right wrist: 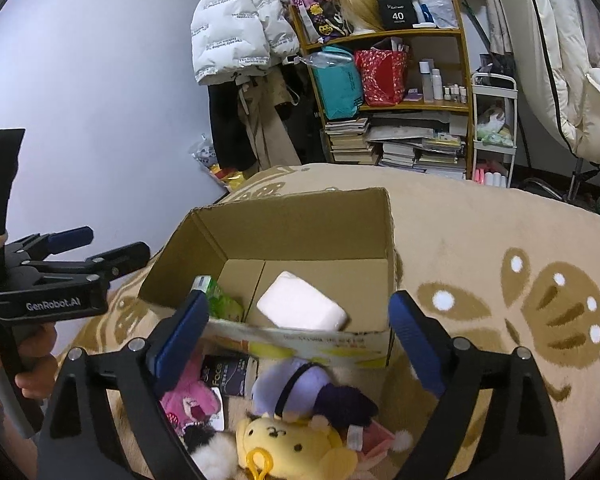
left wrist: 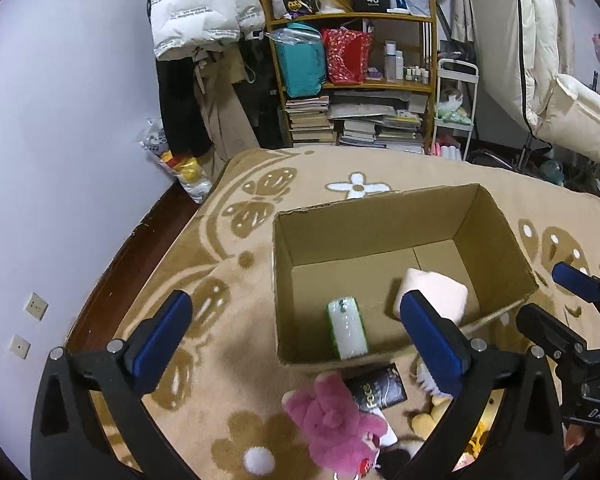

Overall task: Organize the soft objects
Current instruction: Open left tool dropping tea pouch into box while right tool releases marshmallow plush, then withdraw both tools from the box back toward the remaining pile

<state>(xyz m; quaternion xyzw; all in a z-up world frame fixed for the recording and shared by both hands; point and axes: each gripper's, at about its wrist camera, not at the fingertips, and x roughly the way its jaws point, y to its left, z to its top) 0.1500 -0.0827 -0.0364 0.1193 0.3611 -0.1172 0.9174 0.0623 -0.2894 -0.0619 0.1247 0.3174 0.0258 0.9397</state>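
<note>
Both hand-held grippers, left (left wrist: 296, 332) and right (right wrist: 300, 332), stand wide open and empty over the near wall of the brown cardboard box (right wrist: 300, 224). The remaining plush toys lie on the beige carpet just before this wall; the yellow plush dog (right wrist: 288, 444) lies directly under the right one, which is nearer.

a wooden shelf unit (left wrist: 354, 80) stands against the far wall beyond the patterned beige rug (left wrist: 236, 248). on it sit a teal bag (left wrist: 302, 62), a red gift bag (left wrist: 346, 56), small bottles (left wrist: 404, 68) and stacks of books (left wrist: 356, 120) at the bottom. a white puffer jacket (left wrist: 196, 16) hangs left of the shelf unit, a white wire cart (left wrist: 456, 108) stands at its right. two wall sockets (left wrist: 34, 306) show low on the left wall.
</note>
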